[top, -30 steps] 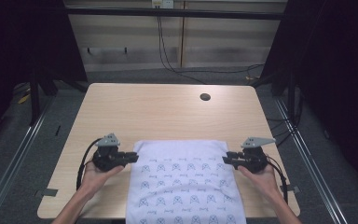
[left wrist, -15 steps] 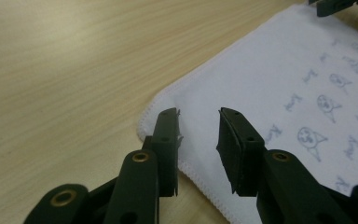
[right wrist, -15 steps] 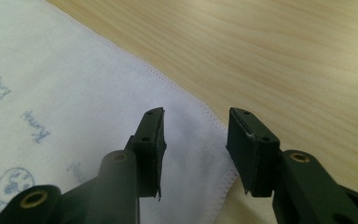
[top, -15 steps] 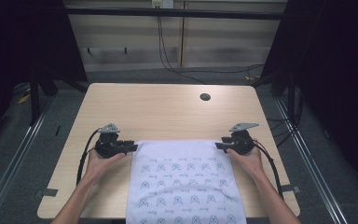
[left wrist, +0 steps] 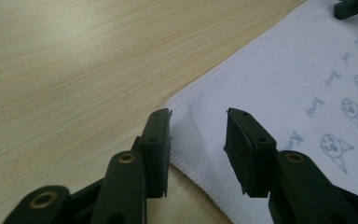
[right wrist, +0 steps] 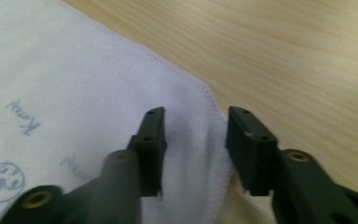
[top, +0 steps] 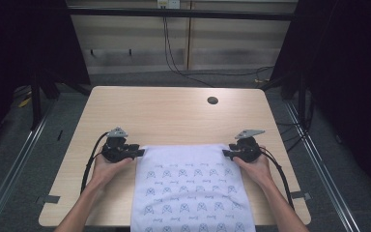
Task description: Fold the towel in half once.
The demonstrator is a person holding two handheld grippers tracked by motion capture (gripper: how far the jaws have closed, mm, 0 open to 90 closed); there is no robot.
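white printed cloth (top: 191,188) flat on table (top: 164,116), left gripper (top: 136,152) and right gripper (top: 227,153) low at far corners, jaws parted, empty

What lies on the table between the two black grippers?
In the high view, the far edge of the white printed cloth spans from the left gripper to the right gripper.

The cloth (top: 191,188) lies on the table (top: 164,116) at its 6 o'clock edge. The left gripper (top: 138,152) sits at the cloth's 10 o'clock corner, the right gripper (top: 227,153) at 2 o'clock. A hole (top: 212,100) lies toward 1 o'clock.
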